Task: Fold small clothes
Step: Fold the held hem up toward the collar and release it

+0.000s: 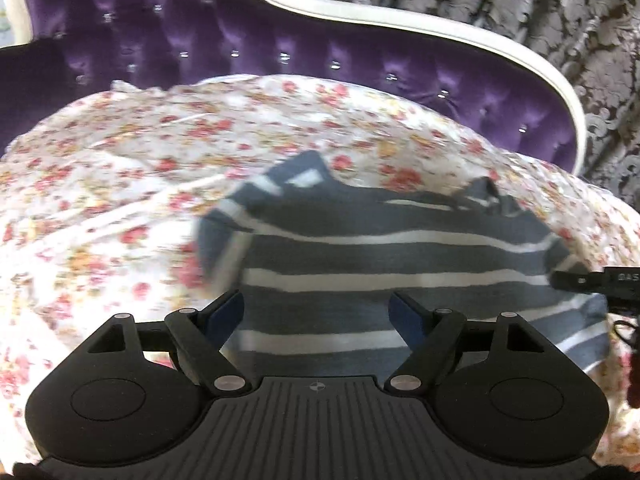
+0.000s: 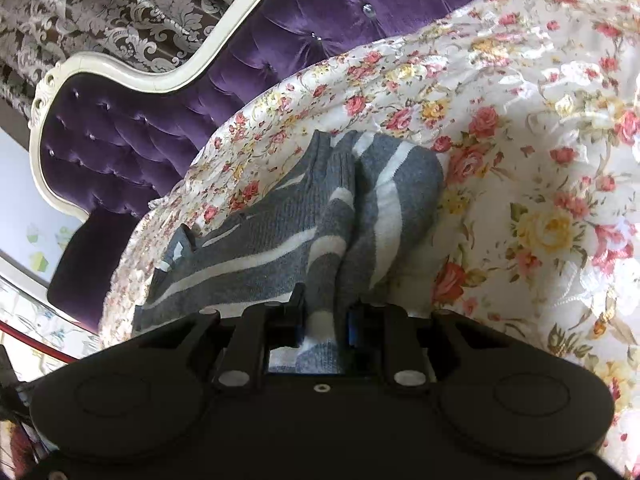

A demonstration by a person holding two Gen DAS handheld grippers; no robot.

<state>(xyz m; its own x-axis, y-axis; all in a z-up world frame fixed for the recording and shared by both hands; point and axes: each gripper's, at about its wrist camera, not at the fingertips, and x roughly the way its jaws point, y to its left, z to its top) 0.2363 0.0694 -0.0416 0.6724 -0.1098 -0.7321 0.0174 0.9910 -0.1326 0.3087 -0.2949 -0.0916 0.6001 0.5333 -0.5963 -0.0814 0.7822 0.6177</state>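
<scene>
A small grey knit garment with white stripes [image 1: 360,256] lies on the floral bedsheet [image 1: 120,184]. My left gripper [image 1: 318,308] is open and empty, its blue-padded fingers [image 1: 226,312] spread just above the garment's near part. The right gripper's black tip [image 1: 584,280] touches the garment's right edge in the left wrist view. In the right wrist view my right gripper [image 2: 322,316] is shut on a bunched fold of the striped garment [image 2: 280,236], which rises from the sheet into the jaws.
A purple tufted headboard [image 1: 280,40] with a white curved frame [image 1: 400,24] stands behind the bed. Brown and silver damask wallpaper [image 1: 540,8] is beyond it. The floral sheet [image 2: 540,160] spreads wide to the right of the garment.
</scene>
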